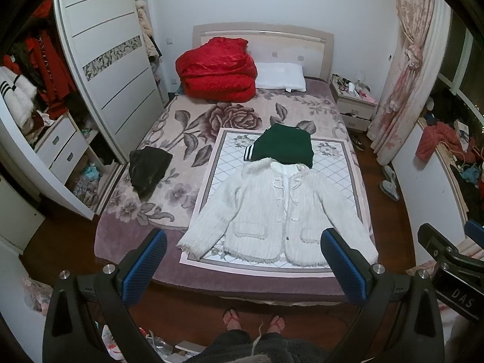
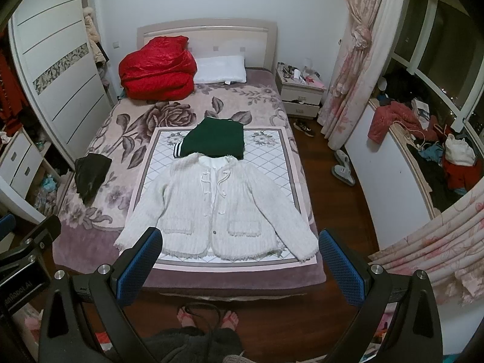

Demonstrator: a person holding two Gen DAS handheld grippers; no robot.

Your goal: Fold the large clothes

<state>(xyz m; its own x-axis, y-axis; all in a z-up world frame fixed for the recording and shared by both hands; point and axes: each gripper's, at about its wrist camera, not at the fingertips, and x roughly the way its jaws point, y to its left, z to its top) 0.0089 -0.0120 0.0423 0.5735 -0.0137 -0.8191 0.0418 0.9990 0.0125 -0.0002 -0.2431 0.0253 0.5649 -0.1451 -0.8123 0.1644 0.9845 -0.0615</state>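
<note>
You have on the bed one white cardigan, one folded green garment, one dark garment, one red quilt and one pillow.

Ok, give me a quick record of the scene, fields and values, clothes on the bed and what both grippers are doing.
spread garment: white jacket, flat, front up, sleeves out
under it: quilted mat
behind its collar: folded green garment
off the mat: dark garment
headboard end: red quilt, pillow
left gripper: open, empty
right gripper: open, empty
folding: not yet begun
</note>
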